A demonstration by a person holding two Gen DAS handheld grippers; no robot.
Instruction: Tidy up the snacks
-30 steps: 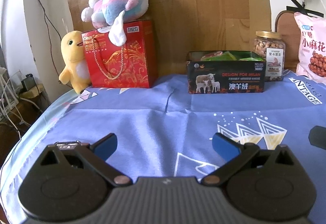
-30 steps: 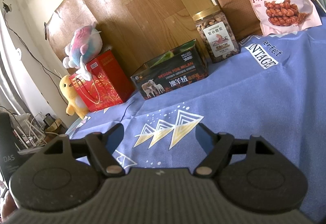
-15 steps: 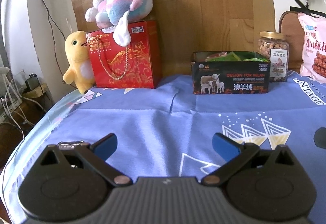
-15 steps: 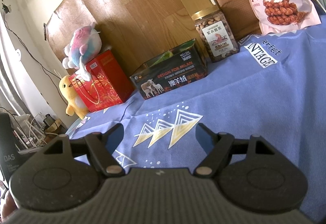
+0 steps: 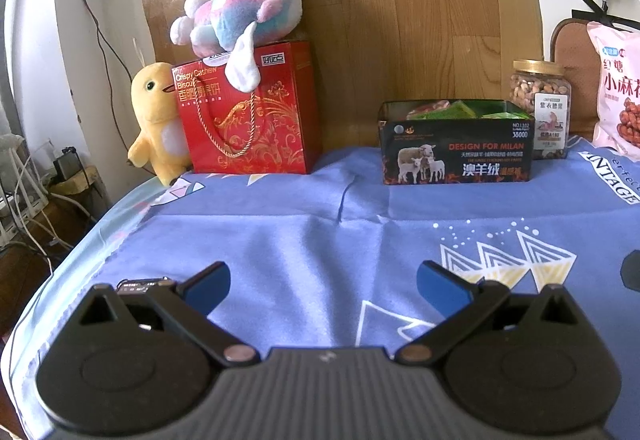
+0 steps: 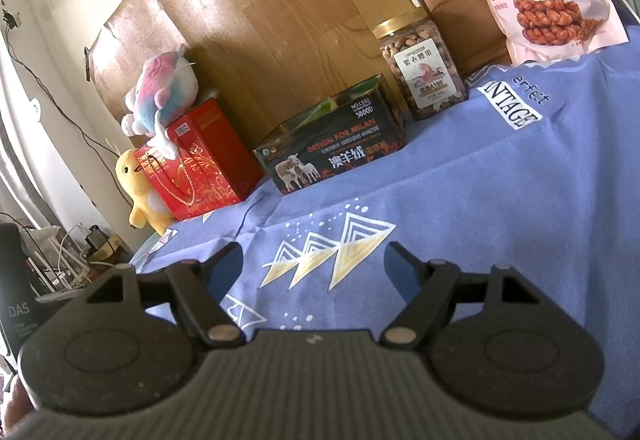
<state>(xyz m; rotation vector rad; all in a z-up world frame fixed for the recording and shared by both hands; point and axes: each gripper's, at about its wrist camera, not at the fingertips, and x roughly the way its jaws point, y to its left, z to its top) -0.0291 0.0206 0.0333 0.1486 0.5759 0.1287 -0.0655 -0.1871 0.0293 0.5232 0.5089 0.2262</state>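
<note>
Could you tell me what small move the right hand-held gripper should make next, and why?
Probably ease the right hand-held gripper forward toward the nut jar. Its jaws are open and empty over bare blue cloth, the left hand-held gripper is empty too, and the jar stands outside the open black box, just right of it.

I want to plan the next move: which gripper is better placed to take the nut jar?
Probably the right gripper: open and empty, with the nut jar nearer its view's centre. For the left gripper, also open, the jar sits far right.
</note>
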